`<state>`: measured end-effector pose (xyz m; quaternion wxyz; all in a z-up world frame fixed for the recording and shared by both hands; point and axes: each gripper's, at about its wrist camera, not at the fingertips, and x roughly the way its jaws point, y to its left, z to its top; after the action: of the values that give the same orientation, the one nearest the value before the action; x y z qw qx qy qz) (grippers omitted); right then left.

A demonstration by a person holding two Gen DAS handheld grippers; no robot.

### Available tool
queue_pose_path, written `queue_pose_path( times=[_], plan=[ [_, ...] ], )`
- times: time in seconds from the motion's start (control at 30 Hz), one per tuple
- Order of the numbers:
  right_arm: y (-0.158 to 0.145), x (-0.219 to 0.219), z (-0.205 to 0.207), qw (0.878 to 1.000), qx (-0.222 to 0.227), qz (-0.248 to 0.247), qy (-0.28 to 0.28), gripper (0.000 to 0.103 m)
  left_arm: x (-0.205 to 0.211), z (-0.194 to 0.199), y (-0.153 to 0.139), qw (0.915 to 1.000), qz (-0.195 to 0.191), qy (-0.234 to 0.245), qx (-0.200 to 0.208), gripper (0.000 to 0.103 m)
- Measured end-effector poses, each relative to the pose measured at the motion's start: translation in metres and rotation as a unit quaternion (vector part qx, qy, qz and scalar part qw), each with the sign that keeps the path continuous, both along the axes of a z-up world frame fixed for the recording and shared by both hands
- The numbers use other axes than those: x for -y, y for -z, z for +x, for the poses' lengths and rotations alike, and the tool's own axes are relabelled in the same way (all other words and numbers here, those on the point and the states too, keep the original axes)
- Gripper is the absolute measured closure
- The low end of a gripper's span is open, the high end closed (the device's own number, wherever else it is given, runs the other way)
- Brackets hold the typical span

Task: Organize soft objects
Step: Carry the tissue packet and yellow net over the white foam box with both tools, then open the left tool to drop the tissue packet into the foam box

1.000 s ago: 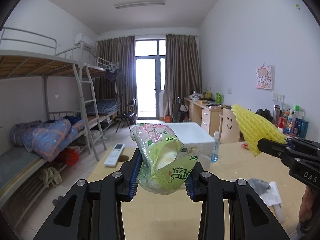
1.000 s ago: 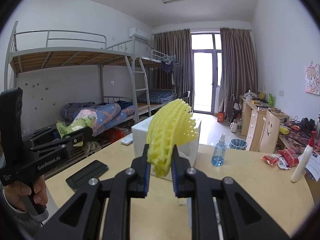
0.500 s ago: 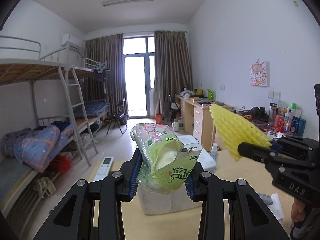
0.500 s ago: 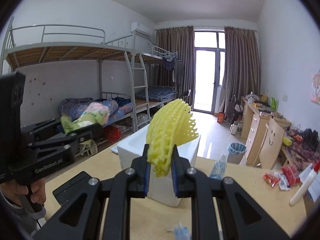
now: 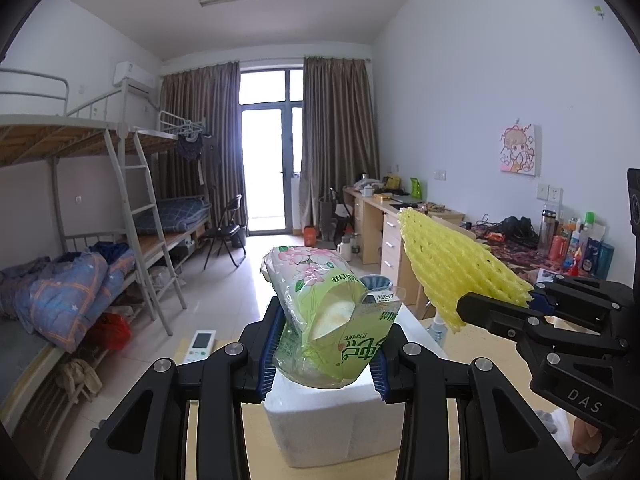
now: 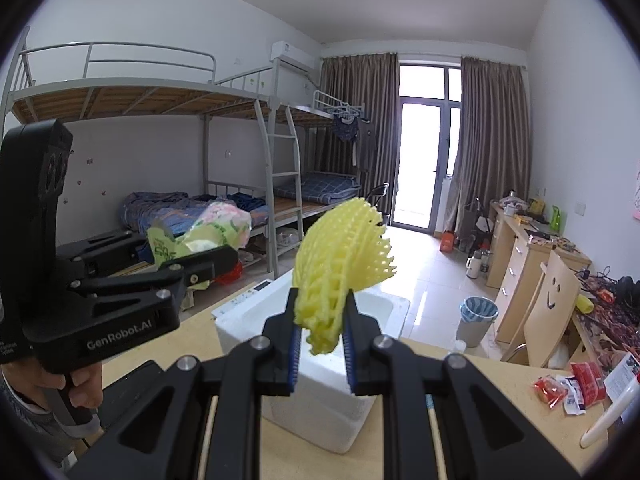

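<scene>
My left gripper (image 5: 323, 354) is shut on a green tissue pack (image 5: 328, 320) with a pink flower print, held in the air just above the near rim of a white foam box (image 5: 320, 428). That pack (image 6: 200, 236) and the left gripper (image 6: 192, 256) also show at the left of the right wrist view. My right gripper (image 6: 320, 336) is shut on a yellow foam fruit net (image 6: 340, 264), which sticks up over the same foam box (image 6: 320, 404). In the left wrist view the net (image 5: 452, 272) hangs at the right, clamped by the right gripper (image 5: 496, 308).
The box stands on a light wooden table (image 6: 460, 384). A remote control (image 5: 200, 346) lies at the table's far left, a dark flat device (image 6: 128, 380) near the left hand. Snack packets (image 6: 568, 388) and a white bottle (image 6: 612, 412) lie at the right. Bunk beds (image 5: 80, 240) line the left wall.
Both grippers have moved forward and a little up with their loads. The foam box now sits right under them and fills more of each view.
</scene>
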<state>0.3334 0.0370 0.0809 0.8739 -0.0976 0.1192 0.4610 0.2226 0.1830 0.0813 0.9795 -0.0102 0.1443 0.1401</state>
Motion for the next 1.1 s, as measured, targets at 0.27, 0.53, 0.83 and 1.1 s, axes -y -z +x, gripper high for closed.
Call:
queue_pose_path(
  times=[0.27,0.53,0.83,1.1],
  plan=[
    [0.006,-0.016,0.014,1.000,-0.015,-0.010,-0.011,0.081,-0.006,0.015,0.000,0.9999,0.015,-0.007,-0.004,0.063],
    [0.005,-0.018,0.020,0.999,-0.024,-0.014,-0.015,0.081,-0.016,0.024,0.002,0.9998,0.011,-0.005,-0.012,0.063],
    [-0.005,0.009,0.027,0.999,-0.023,-0.004,0.029,0.081,-0.003,0.049,0.000,0.9991,-0.004,0.037,-0.022,0.063],
    [-0.006,0.012,0.029,0.999,-0.024,0.000,0.040,0.081,-0.003,0.061,0.008,0.9974,-0.030,0.059,-0.030,0.063]
  ],
)
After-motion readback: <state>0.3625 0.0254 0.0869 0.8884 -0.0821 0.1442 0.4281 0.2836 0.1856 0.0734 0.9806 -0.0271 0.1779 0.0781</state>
